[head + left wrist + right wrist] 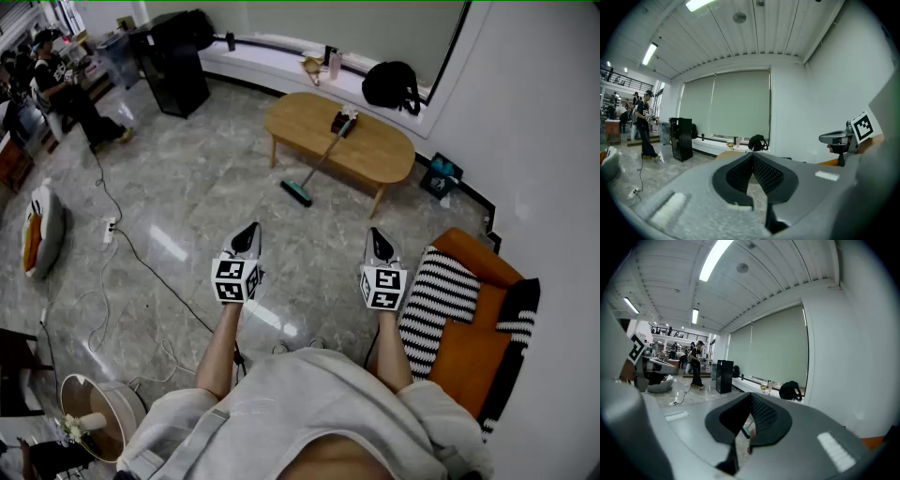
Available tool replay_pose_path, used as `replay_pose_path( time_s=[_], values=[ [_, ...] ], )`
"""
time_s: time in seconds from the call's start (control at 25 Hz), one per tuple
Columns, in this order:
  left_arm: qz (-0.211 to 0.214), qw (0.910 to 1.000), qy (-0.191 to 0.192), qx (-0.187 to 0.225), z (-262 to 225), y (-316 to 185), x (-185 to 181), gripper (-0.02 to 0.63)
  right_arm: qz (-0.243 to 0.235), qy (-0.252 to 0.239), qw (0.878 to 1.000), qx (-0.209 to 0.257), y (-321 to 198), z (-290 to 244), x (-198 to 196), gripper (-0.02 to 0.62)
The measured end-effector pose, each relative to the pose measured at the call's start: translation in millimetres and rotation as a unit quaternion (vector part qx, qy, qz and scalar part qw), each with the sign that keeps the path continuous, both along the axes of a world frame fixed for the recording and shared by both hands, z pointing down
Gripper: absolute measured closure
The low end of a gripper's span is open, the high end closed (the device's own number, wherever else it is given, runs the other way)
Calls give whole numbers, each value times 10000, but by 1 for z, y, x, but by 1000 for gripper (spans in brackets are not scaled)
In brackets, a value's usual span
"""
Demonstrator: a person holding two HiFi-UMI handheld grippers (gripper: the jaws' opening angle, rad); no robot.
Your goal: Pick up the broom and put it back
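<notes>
The broom [319, 164] stands aslant: its teal head [296, 192] rests on the marble floor and its thin handle leans up onto the wooden oval table [384, 159]. My two grippers hang side by side well short of it, pointing toward it. The left gripper [250, 229] [752, 155] has its jaws together at the tips, nothing between them. The right gripper [376, 232] [750, 397] is likewise shut and empty. A bit of the teal broom head [746, 431] shows through the gap below the right jaws.
An orange sofa [483, 352] with striped cushions [436, 295] stands close on the right. Cables and a power strip [110, 229] cross the floor at left, and a fan [98, 412] is at bottom left. A black cabinet [173, 61], a backpack [391, 84] and a seated person [61, 84] are far off.
</notes>
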State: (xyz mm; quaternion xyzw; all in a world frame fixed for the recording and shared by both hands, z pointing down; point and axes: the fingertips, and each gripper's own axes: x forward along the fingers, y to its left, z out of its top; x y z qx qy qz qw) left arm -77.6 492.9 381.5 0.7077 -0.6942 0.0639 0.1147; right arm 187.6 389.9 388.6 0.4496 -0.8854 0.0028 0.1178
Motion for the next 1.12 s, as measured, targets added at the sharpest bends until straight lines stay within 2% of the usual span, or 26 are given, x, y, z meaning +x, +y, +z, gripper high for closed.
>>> replay_pose_path(
  time_s=[0.16,0.52,1.12],
  values=[
    [-43,9999,-34,150,5,-7,-3,603,9,-35,10000,7,-5,-2,2,595],
    [-15,9998,-16,184,0,-15,12,603,0,-127,9999,-67,-8,2,16,595],
    [-100,9999,39,82,15,-35,50,603,-324,-34,9992,-228,-32,19,36,595]
  ],
)
